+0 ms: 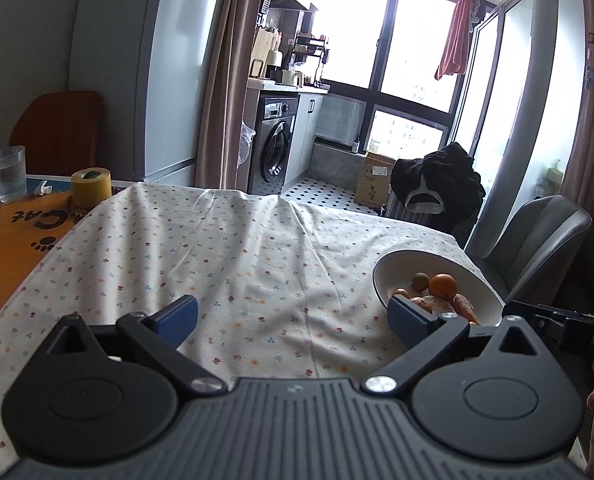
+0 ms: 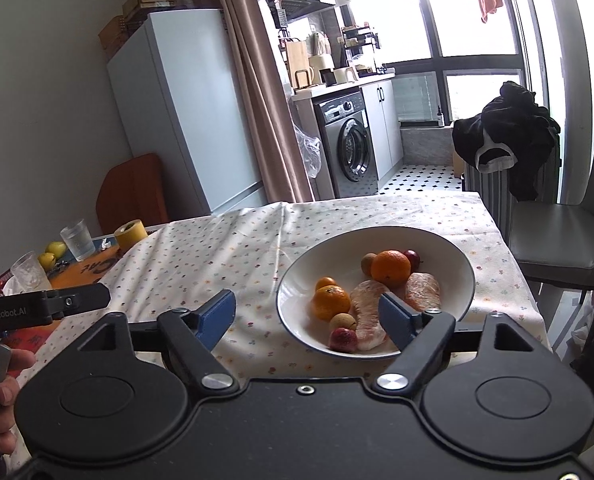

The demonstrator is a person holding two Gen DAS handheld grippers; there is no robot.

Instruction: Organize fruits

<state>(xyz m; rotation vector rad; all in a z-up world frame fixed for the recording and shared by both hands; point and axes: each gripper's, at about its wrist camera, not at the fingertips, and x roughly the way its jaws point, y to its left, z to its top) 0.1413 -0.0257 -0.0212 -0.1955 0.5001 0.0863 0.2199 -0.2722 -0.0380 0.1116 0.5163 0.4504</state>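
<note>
A white bowl (image 2: 453, 258) stands on the flowered tablecloth (image 2: 225, 256), holding a large orange (image 2: 390, 267), smaller mandarins (image 2: 330, 301), two peeled pomelo segments (image 2: 367, 308), small brown and red fruits. My right gripper (image 2: 309, 318) is open just in front of the bowl's near rim, nothing between its fingers. In the left wrist view the same bowl (image 1: 401, 266) sits at the right, with the orange (image 1: 442, 285) showing. My left gripper (image 1: 293, 316) is open above bare cloth, left of the bowl. Two yellow-green pears (image 2: 52, 255) lie far left.
An orange mat (image 1: 13, 236) at the table's left holds a water glass (image 1: 8, 174) and a roll of yellow tape (image 1: 91, 187). A second glass (image 2: 28, 273) stands there too. A grey chair (image 2: 569, 240) is beside the table's right edge. A fridge (image 1: 149, 72) is behind.
</note>
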